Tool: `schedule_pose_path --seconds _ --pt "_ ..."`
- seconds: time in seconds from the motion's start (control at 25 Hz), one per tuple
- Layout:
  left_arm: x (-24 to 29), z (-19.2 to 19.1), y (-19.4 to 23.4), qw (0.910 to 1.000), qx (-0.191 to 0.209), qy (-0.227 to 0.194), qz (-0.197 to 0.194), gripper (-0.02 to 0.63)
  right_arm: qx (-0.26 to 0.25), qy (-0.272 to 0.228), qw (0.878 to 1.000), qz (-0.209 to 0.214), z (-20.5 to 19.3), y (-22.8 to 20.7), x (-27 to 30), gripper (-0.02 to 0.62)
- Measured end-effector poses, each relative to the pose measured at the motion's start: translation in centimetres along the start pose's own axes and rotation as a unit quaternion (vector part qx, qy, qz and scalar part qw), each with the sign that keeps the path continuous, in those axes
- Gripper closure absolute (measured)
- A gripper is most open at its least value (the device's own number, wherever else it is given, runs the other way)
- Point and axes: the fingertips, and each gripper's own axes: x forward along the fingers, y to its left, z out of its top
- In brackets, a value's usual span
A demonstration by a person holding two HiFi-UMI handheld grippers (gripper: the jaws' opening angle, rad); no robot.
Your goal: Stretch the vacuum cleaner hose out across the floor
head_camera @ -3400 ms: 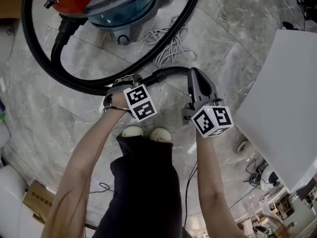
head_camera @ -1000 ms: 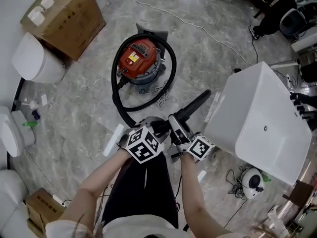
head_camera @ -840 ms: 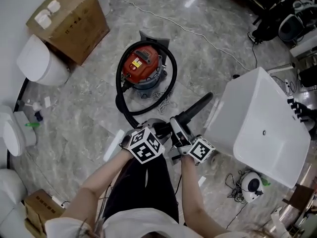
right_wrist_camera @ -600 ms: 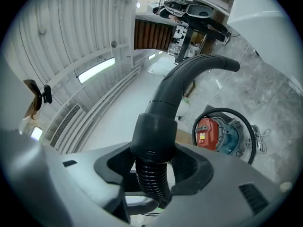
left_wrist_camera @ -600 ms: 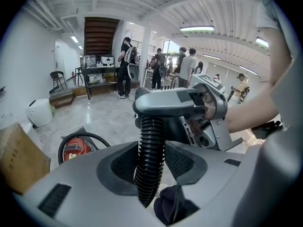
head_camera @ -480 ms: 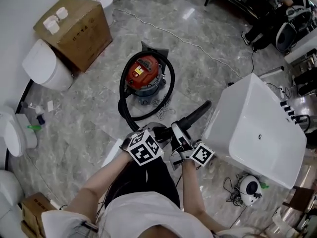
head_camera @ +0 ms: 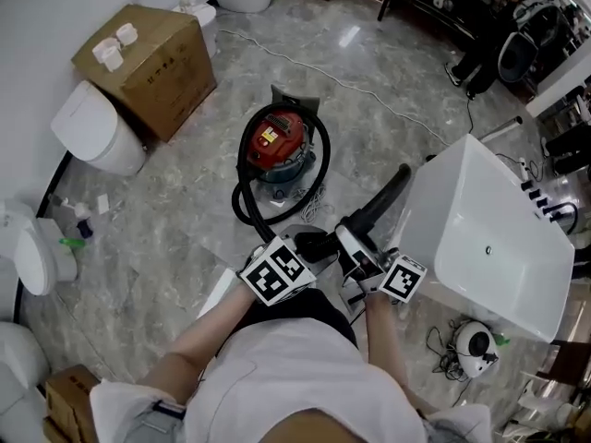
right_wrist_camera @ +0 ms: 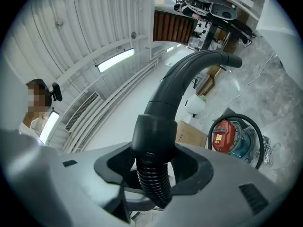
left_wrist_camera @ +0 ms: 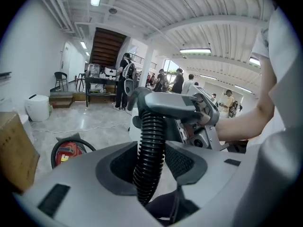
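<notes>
I hold two grippers clamped: left gripper point(left_wrist_camera: 151, 174) on the one black ribbed hose point(left_wrist_camera: 150, 136), right gripper point(right_wrist_camera: 155, 174) on its smooth rigid cuff point(right_wrist_camera: 152, 136). Hose coils round one red drum-shaped vacuum cleaner point(head_camera: 274, 144) at eleven o'clock, on a glossy marble floor point(head_camera: 175, 220).

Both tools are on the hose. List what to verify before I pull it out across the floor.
1. Grip of left tool on ribbed hose: ok, shut.
2. Grip of right tool on hose cuff: ok, shut.
3. Hose laid straight: not ok, it loops round the vacuum cleaner.
4. Room on the right: not ok, white tub stands close beside the wand.
5. Whether the loose cord lies clear of the hose: cannot tell.
6. Hose seated in the cleaner's inlet: cannot tell.
</notes>
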Motion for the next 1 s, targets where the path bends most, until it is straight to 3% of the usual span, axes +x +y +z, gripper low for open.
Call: schedule_pose_path --seconds 0.32,0.68,1.0 --pt "-1.7 -2.1 -0.4 0.9994 -0.010 -0.006 -0.031 0.434 -0.019 -0.007 1.000 0.001 -2.5 1.4 0.3 0.353" --pt "-1.1 -4.5 -1.6 0.9977 -0.020 -0.011 -0.064 0.434 -0.015 -0.029 0.999 -0.025 -4.4 0.4 -1.0 0.353" --pt "-1.3 -5.0 -2.6 0.9980 -0.029 -0.013 -0.054 0.434 -0.011 -0.011 1.000 -0.018 -5.3 0.9 -1.8 0.353"
